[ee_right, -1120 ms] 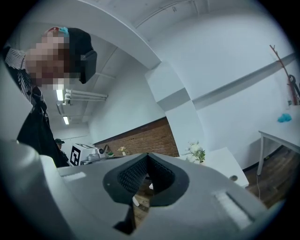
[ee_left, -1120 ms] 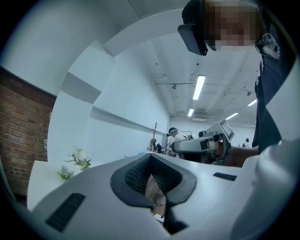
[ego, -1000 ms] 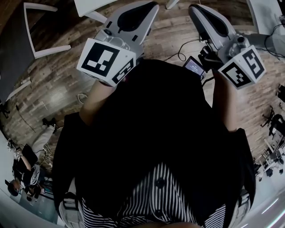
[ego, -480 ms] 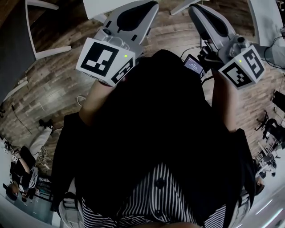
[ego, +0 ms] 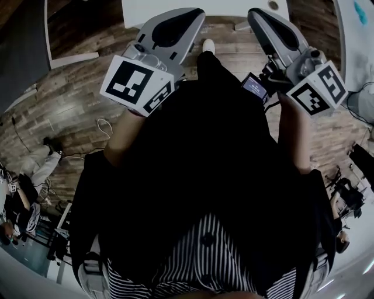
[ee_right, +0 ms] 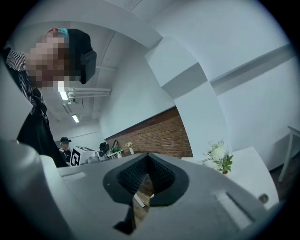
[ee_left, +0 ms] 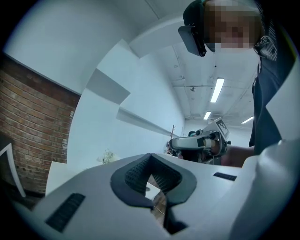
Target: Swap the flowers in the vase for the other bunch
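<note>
Both grippers are held out level in front of my dark-clothed body. My left gripper [ego: 197, 11] and my right gripper [ego: 253, 13] are shut with nothing between the jaws. In the right gripper view, my right gripper [ee_right: 148, 157] points toward a bunch of white flowers with green leaves [ee_right: 218, 156] standing on a white table [ee_right: 246, 161]. A second small bunch [ee_right: 129, 146] stands far back by the brick wall. In the left gripper view, my left gripper [ee_left: 151, 157] shows a pale bunch [ee_left: 108, 156] on the table [ee_left: 61, 173] at the left. No vase body can be made out.
The white table's edge [ego: 204, 6] lies just ahead of the grippers over a wooden plank floor. A white chair frame [ego: 70, 57] stands at the left and cables [ego: 105, 125] lie on the floor. People [ego: 23, 201] sit at the far left.
The floor has slid toward me and the white table's edge has come into view at the top. Both grippers keep the same pose, shut.
</note>
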Demonstrator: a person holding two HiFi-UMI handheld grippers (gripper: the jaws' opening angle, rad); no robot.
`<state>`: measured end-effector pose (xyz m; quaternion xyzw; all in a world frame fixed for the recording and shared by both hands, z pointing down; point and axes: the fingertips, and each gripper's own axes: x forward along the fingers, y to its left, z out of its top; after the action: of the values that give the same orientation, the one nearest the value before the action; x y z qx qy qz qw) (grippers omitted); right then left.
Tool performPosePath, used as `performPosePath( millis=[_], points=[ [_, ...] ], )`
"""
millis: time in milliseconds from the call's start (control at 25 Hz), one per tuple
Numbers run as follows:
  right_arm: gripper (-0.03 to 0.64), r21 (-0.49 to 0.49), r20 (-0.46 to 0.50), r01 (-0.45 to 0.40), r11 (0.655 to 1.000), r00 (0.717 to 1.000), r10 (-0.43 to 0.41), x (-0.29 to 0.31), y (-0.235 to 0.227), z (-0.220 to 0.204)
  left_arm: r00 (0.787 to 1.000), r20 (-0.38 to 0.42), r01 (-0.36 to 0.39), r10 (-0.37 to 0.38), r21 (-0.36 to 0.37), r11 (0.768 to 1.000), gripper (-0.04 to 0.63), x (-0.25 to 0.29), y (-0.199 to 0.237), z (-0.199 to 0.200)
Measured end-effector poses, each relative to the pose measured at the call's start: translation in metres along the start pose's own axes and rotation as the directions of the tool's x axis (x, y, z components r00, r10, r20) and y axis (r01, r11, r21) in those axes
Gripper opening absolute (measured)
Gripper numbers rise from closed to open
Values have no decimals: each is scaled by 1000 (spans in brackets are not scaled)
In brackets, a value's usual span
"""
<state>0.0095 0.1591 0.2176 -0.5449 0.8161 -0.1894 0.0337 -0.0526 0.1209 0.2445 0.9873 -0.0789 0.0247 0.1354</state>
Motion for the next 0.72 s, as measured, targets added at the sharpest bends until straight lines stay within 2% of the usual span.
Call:
performPosePath(
  millis=[320,440,600,720],
  points=[
    [2,4,-29,-94,996,995,94,29,-82,28,997,28,-77,76,22,997,5,72,37,19],
    [2,20,-26,-134,991,991,134,33,-111,35,993,11,-116,116,-1,993,5,100,45,17],
    [2,44,-24,-168,985,985,169,38,-141,48,991,8,-133,134,-89,987,5,125,55,22],
    [2,51,-16,-194,980,981,195,44,-151,54,987,-1,-158,158,-70,985,5,133,61,28]
  ],
)
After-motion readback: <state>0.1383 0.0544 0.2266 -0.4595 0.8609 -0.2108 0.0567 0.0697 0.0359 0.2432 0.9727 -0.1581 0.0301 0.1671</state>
